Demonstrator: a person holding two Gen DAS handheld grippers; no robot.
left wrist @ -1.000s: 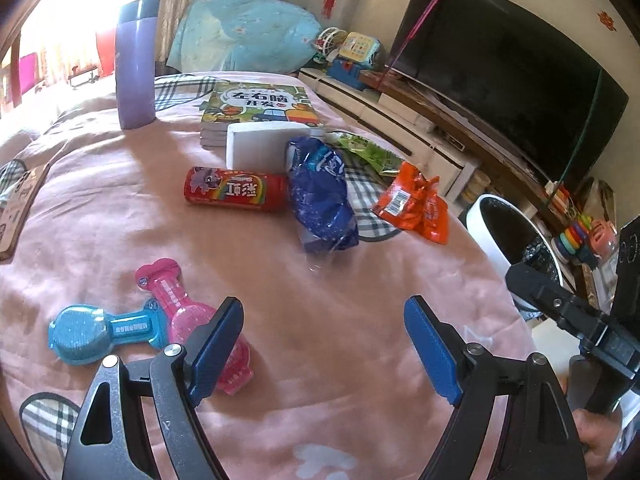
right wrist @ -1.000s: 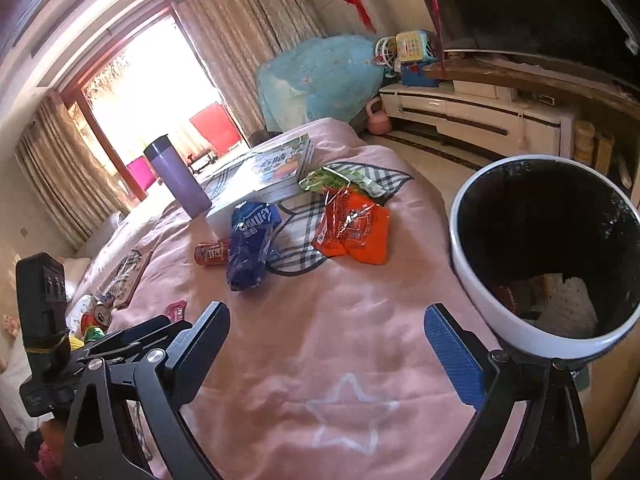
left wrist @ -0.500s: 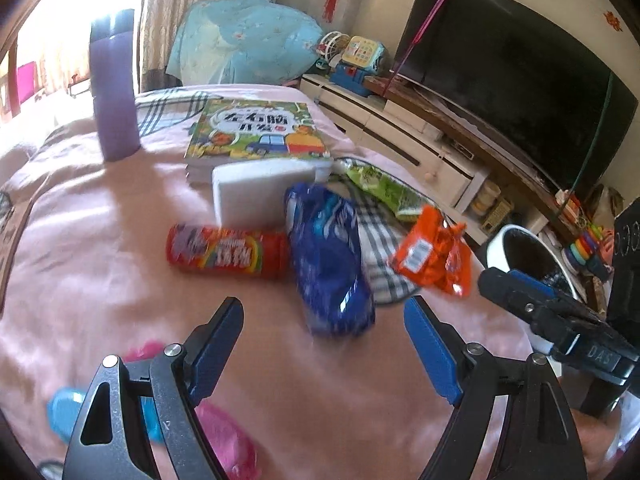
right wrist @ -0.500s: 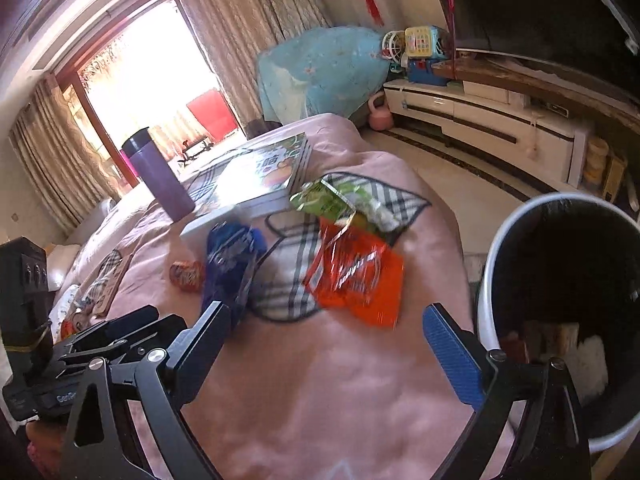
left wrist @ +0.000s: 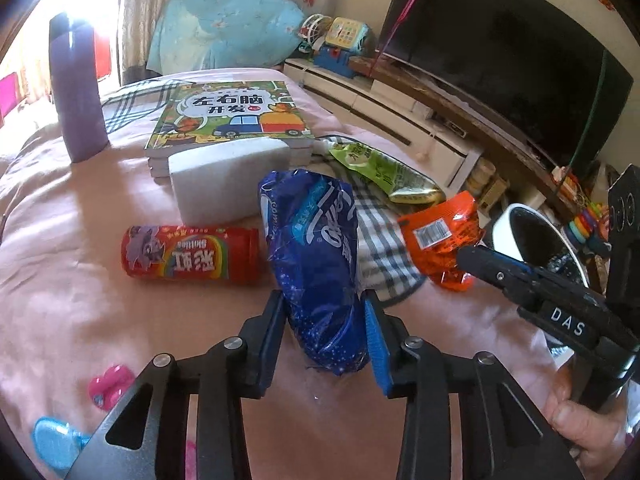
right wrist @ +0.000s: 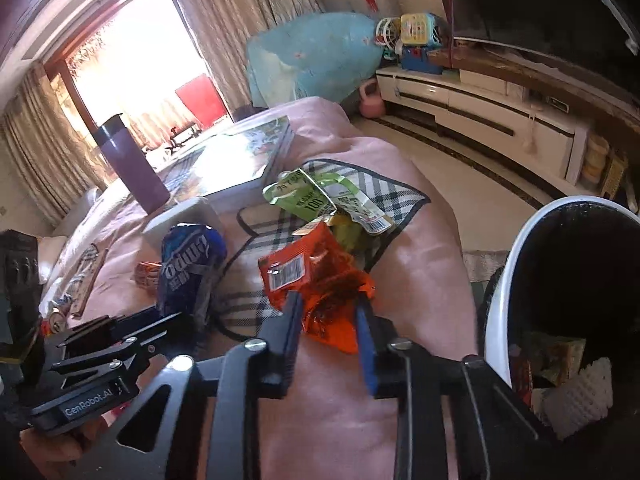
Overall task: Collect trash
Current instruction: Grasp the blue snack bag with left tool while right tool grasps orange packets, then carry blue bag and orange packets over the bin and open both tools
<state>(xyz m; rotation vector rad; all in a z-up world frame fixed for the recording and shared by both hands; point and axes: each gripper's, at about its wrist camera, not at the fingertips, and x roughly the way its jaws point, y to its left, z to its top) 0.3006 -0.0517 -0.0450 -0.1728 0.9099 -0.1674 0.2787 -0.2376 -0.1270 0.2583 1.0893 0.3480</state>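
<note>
My left gripper (left wrist: 325, 338) is shut on the near end of a crumpled blue snack bag (left wrist: 316, 248), which lies on the pink bed cover; the bag also shows in the right wrist view (right wrist: 188, 268). My right gripper (right wrist: 329, 330) is shut on an orange wrapper (right wrist: 316, 280), which shows in the left wrist view (left wrist: 440, 236) too. A green wrapper (left wrist: 380, 168) (right wrist: 320, 196) lies on a plaid cloth behind them. A white trash bin (right wrist: 520, 264) (left wrist: 504, 228) with a black liner stands just right of the bed, holding some trash.
A red candy tube (left wrist: 188, 252), a white block (left wrist: 228, 176), a stack of children's books (left wrist: 232, 116) and a purple flask (left wrist: 76, 88) lie on the bed. Pink and blue toys (left wrist: 108, 388) lie near left. A TV and low cabinet (right wrist: 480, 96) are right.
Both grippers moved forward and closed: the left onto the blue bag, the right onto the orange wrapper. Both were open before.
</note>
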